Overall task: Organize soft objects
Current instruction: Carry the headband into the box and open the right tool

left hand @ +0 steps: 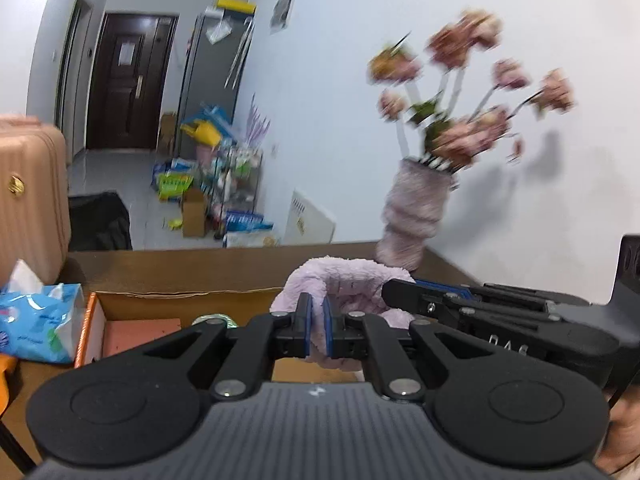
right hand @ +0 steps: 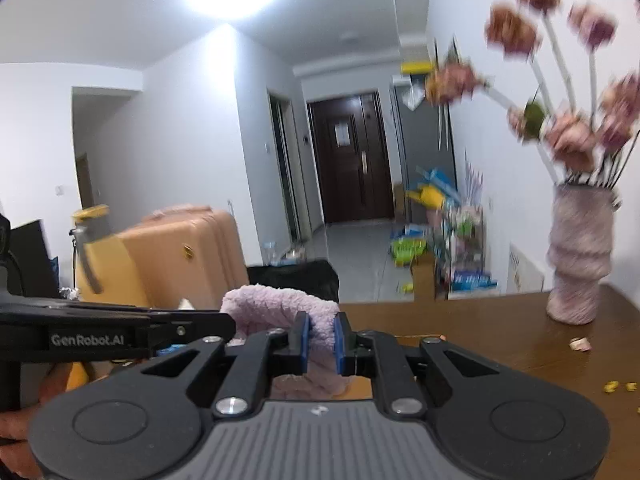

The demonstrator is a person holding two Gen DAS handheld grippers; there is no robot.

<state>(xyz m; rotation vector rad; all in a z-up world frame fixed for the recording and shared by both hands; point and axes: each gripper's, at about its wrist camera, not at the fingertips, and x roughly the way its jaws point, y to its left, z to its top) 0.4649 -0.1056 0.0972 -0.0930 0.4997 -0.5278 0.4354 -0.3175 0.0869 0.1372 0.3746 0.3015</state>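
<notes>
**Lilac plush cloth held between both grippers above the box**

One open cardboard box is seen on the brown table in the left wrist view. Its rim is edged in orange on the near left side, and a flat pink block is seen lying inside it; the rest of its contents are hidden behind the gripper. One blue tissue pack, with a white tissue standing out of its top, is set just beside the box on the left.

One ribbed pinkish vase is stood on the table near the wall, and a bunch of blurred pink flowers on long stems is held in it. Roughly eight or nine blooms can be made out; an exact count is prevented by the blur. A few small scraps are scattered on the table near the vase.

One lilac plush cloth is the task's thing. It is gripped by both tools at once and is carried above the table, over the near edge of the box. The left gripper is closed almost fully, a thin fold being pinched between its blue pads. The right gripper is closed slightly less far, with a thicker fold clamped between its pads.

Behind the table, two peach suitcases are stood side by side.
</notes>
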